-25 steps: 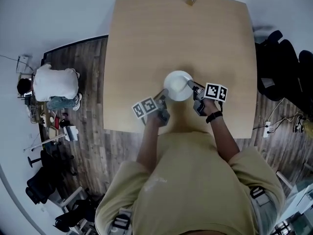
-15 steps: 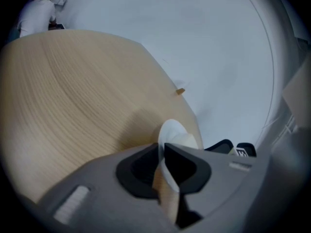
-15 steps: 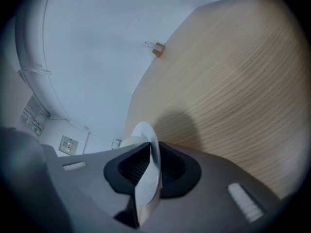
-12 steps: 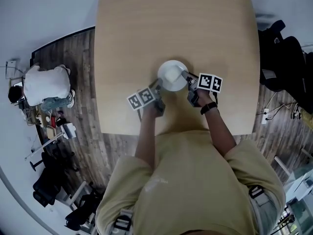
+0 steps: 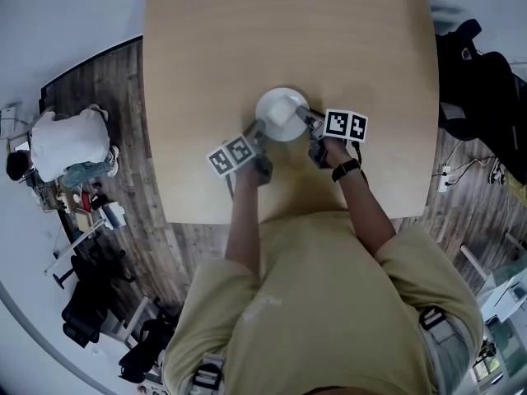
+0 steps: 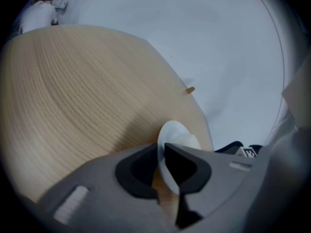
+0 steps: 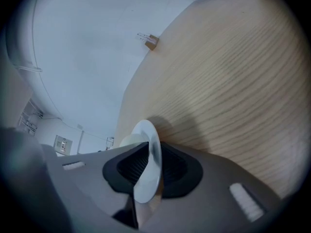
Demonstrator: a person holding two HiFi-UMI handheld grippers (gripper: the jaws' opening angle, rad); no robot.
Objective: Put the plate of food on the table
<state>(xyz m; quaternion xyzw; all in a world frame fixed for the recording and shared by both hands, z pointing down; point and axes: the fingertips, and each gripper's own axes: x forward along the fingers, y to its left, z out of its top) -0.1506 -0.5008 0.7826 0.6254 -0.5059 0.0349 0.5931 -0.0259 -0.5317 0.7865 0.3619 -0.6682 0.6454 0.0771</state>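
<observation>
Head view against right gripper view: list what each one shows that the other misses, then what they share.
Only the head view: the person's yellow shirt, the left tool at the plate's rim, the wood floor, and a person in white off to the side of the table. Only the right gripper view: a close look at the right tool, its jaws opening with the plate's rim between them, and a small brown object at the table's far edge. Both: the white plate and the wooden table.
</observation>
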